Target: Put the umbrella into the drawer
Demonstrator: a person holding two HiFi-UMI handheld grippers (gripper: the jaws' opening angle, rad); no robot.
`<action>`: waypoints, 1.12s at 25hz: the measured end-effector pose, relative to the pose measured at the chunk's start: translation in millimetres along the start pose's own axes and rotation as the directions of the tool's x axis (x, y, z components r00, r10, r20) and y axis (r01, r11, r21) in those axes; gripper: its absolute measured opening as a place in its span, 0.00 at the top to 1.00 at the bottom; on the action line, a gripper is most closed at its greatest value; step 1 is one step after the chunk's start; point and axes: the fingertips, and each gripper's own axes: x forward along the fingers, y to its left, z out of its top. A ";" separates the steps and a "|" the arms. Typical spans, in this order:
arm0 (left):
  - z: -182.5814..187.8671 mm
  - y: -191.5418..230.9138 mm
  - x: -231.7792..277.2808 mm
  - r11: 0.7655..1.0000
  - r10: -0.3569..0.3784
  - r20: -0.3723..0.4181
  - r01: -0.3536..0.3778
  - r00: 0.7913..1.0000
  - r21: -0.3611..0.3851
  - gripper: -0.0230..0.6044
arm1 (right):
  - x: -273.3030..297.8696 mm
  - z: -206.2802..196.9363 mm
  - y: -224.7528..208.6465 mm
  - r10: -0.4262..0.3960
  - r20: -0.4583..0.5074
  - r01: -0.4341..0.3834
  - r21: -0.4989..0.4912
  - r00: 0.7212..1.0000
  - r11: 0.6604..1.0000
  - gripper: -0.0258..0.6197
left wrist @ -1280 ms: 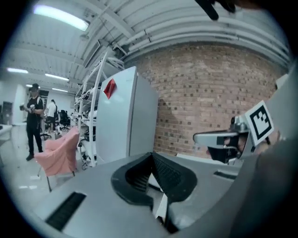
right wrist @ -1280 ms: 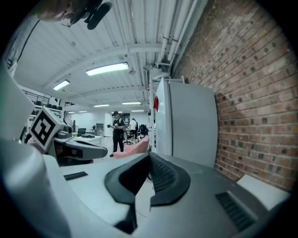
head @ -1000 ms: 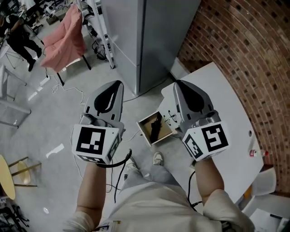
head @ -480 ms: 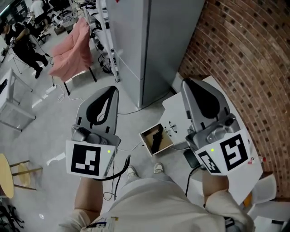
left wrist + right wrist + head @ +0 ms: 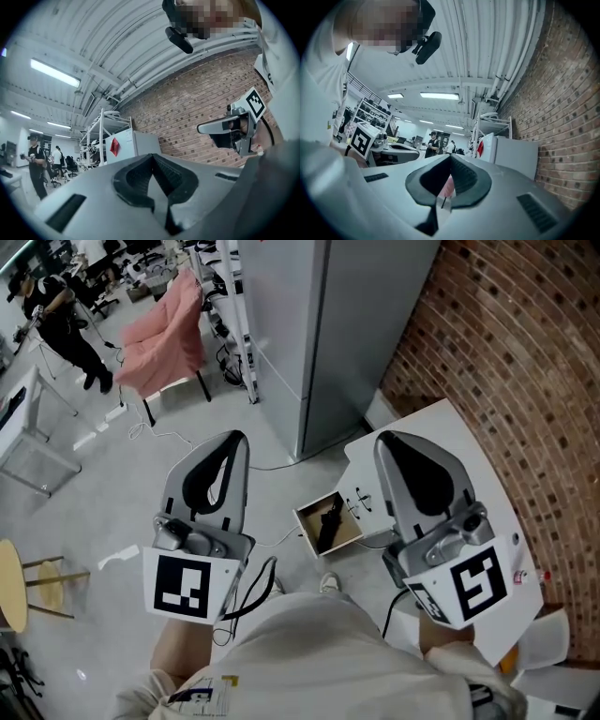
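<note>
In the head view a small wooden drawer (image 5: 306, 519) stands pulled out from the white desk (image 5: 450, 442), far below my hands. A black folded umbrella (image 5: 330, 518) lies inside it. My left gripper (image 5: 234, 439) is held high to the left of the drawer, its jaws closed tip to tip with nothing between them. My right gripper (image 5: 392, 441) hangs over the desk's edge to the right of the drawer, also shut and empty. Each gripper view looks out level across the room: the left gripper (image 5: 152, 157) and the right gripper (image 5: 450, 157) show closed tips.
A tall grey cabinet (image 5: 319, 334) stands behind the drawer against a brick wall (image 5: 525, 352). A pink cloth (image 5: 169, 329) drapes a chair at the back left, near a person (image 5: 66, 315). A small bottle (image 5: 539, 575) sits on the desk. Cables (image 5: 253, 545) lie on the floor.
Both grippers have risen towards the head camera and stayed shut. The drawer with the umbrella in it has not changed.
</note>
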 end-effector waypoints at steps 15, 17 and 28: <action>-47.2 -14.5 -16.4 1.000 -0.015 -0.094 0.014 0.995 -0.010 0.95 | -6.9 -56.5 35.6 0.092 -0.134 -0.080 0.090 0.987 0.993 0.95; -46.6 -11.8 -17.2 1.000 -0.011 -0.094 0.010 0.996 -0.004 0.95 | -5.5 -57.4 36.5 0.094 -0.135 -0.081 0.096 0.986 0.992 0.95; -52.3 -11.1 -19.0 0.999 -0.036 -0.126 0.033 0.991 -0.023 0.95 | -0.5 -51.3 42.5 0.109 -0.101 -0.097 0.109 0.989 0.989 0.95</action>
